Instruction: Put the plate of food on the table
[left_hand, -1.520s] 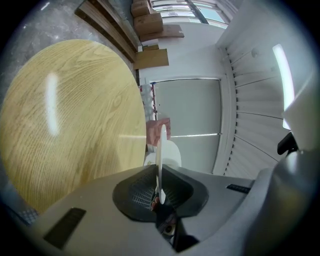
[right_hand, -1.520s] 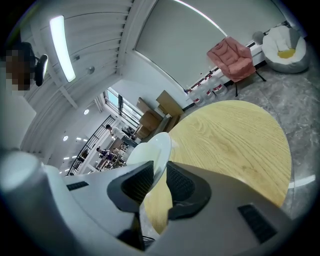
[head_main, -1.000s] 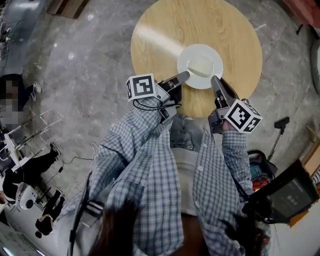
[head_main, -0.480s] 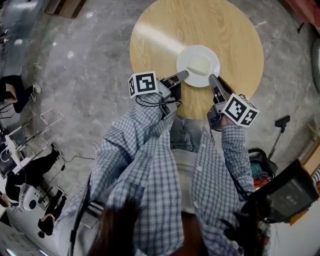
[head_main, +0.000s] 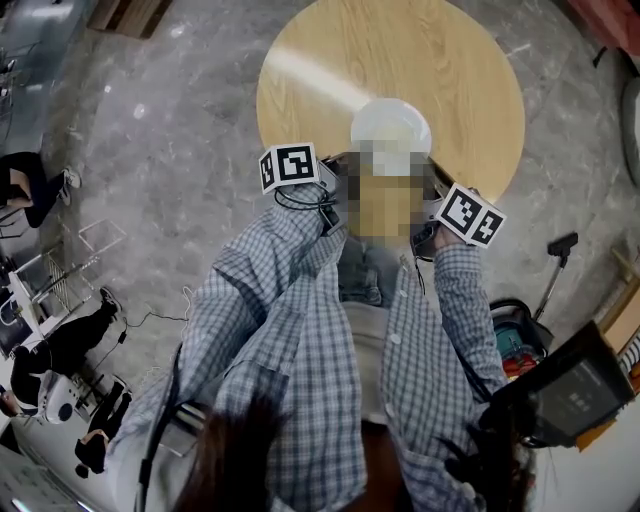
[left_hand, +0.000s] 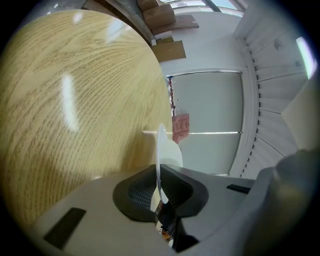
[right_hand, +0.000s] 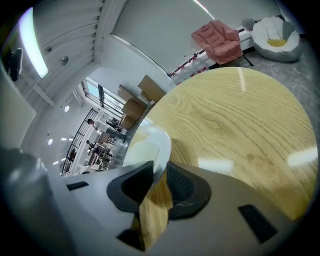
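A white plate (head_main: 390, 122) with pale food (right_hand: 139, 151) on it is over the near part of the round wooden table (head_main: 330, 60). I cannot tell whether it rests on the wood. In the left gripper view the plate's rim (left_hand: 160, 150) stands edge-on between the jaws of my left gripper (left_hand: 160, 189), which is shut on it. My right gripper (right_hand: 156, 181) is shut on the opposite rim (right_hand: 161, 150). In the head view only the two marker cubes show, the left cube (head_main: 290, 165) and the right cube (head_main: 468, 215); the jaws are hidden behind a blurred patch.
The table stands on grey marble floor (head_main: 170, 130). People sit at the left (head_main: 60, 340). A long-handled tool (head_main: 560, 255) and a dark case (head_main: 575, 385) lie to the right. A pink armchair (right_hand: 220, 37) and a white beanbag (right_hand: 275, 32) stand beyond the table.
Both grippers and the plate have moved a little farther over the table, away from the person. The grip on both rims is unchanged.
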